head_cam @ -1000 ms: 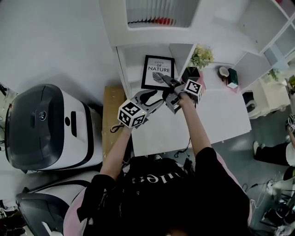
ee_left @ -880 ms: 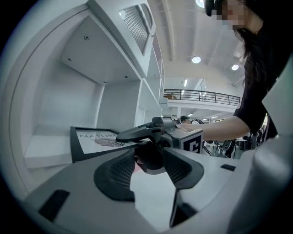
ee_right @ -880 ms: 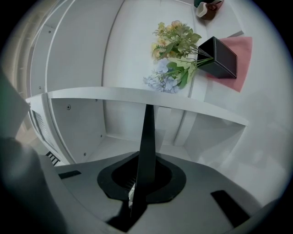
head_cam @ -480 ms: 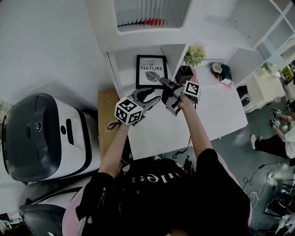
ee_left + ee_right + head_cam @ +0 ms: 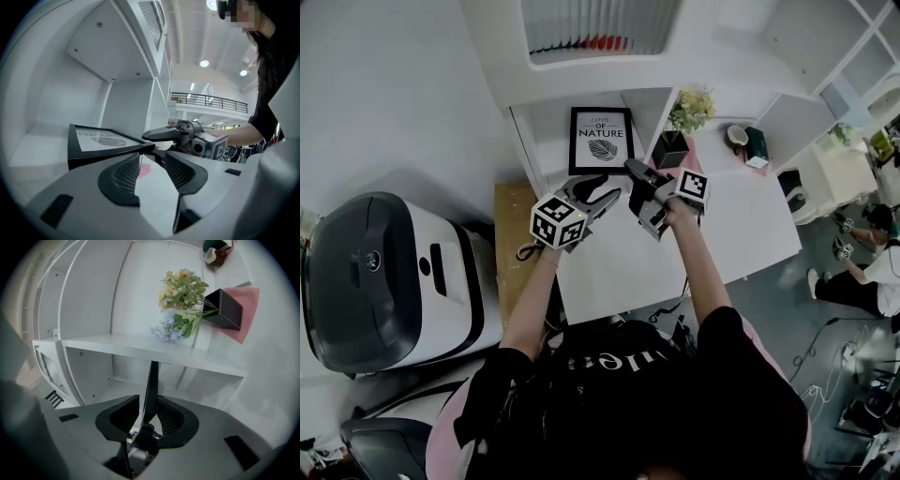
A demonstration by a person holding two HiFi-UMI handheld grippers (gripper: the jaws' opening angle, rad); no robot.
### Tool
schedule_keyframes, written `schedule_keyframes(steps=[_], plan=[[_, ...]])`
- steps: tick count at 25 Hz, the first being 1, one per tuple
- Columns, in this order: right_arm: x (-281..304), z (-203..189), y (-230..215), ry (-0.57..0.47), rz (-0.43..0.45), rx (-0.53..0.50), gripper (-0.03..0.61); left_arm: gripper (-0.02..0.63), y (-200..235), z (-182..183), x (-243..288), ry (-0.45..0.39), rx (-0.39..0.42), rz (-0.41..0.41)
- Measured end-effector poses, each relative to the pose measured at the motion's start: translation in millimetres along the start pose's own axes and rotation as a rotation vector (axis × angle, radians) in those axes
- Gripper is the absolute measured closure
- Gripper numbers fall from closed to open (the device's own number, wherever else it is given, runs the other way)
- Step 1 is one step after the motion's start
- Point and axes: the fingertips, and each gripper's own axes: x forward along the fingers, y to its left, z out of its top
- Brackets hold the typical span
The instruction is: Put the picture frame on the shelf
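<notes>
Just above mid-frame, the right gripper [image 5: 636,178] [image 5: 149,416] pinches the picture frame's [image 5: 600,141] [image 5: 151,385] [image 5: 103,140] lower right edge inside the shelf [image 5: 539,141] compartment; the left gripper [image 5: 605,192] [image 5: 150,171], empty, jaws closing, hovers lower left; flowers [image 5: 692,108] stand right.

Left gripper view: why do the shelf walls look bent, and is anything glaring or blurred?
Left gripper view: the wide lens bows the shelf walls and darkens the corners; ceiling lamps burn out white; the blurred patch top right was added afterwards. Right gripper view: same bulge, flowers crisp, picture frame seen edge-on. Head view: table edges curve, colours look washed out.
</notes>
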Motion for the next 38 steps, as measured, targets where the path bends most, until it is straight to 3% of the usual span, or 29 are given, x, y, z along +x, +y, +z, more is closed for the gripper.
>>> schedule_keyframes(steps=[14, 18, 26, 38], plan=[[-33, -25, 10, 0.018, -0.023, -0.126, 0.463, 0.428, -4, 2, 4, 0.013, -0.023, 0.022], [-44, -33, 20, 0.021, -0.025, -0.230, 0.463, 0.429, -21, 2, -8, 0.010, -0.017, 0.029], [-75, -53, 36, 0.033, -0.083, -0.542, 0.463, 0.430, -63, -4, -49, -0.036, -0.093, 0.089], [-136, -94, 27, 0.070, -0.149, -0.727, 0.463, 0.430, -117, -17, -106, -0.084, -0.168, 0.249]])
